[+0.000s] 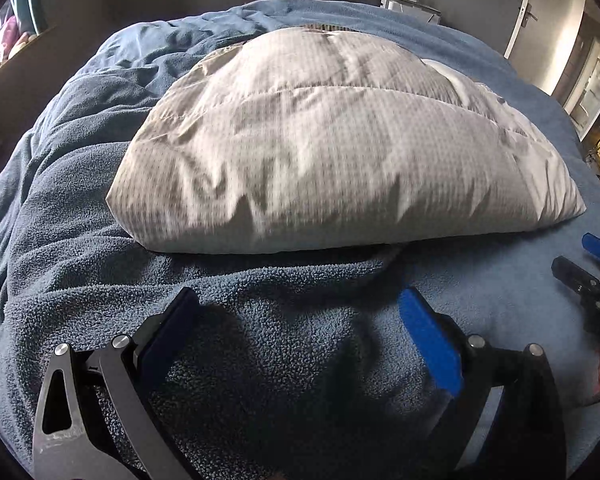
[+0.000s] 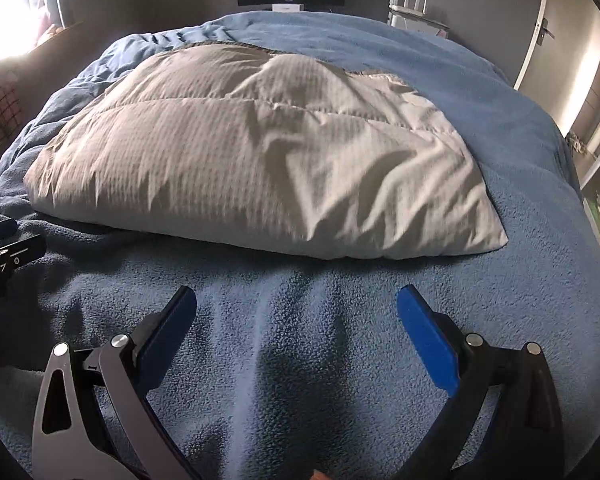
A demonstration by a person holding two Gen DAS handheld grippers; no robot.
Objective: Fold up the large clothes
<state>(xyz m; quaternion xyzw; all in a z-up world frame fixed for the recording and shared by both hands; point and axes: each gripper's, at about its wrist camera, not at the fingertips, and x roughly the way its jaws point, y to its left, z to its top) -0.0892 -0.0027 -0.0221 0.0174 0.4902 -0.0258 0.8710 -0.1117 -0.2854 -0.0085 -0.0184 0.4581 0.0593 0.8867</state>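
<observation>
Both jaws wide open, nothing held. My left gripper (image 1: pixel 296 320) and right gripper (image 2: pixel 296 320) hover low over the fuzzy blue fleece blanket (image 2: pixel 300 340) near the bed's near edge, side by side.

The puffy beige-white quilted down jacket (image 1: pixel 320 152) lies mid-bed, just ahead of both grippers, not touching either. It looks already folded into a rough thick block; near edge rounded, right near corner (image 2: pixel 496 240) flatter and creased. Can't tell if another fold is due or it's done.

Risks from here:
- Slippery shell plus trapped air: a shallow pinch on the fat near edge likely catches only 1 layer, and the fold springs open.
- Fleece is bunched into ridges on the left side of the bed (image 1: pixel 80 184); low jaws could grab blanket along with jacket.
- 2 grippers lifting unevenly would skew the block, since the left side sits puffier than the right.
</observation>
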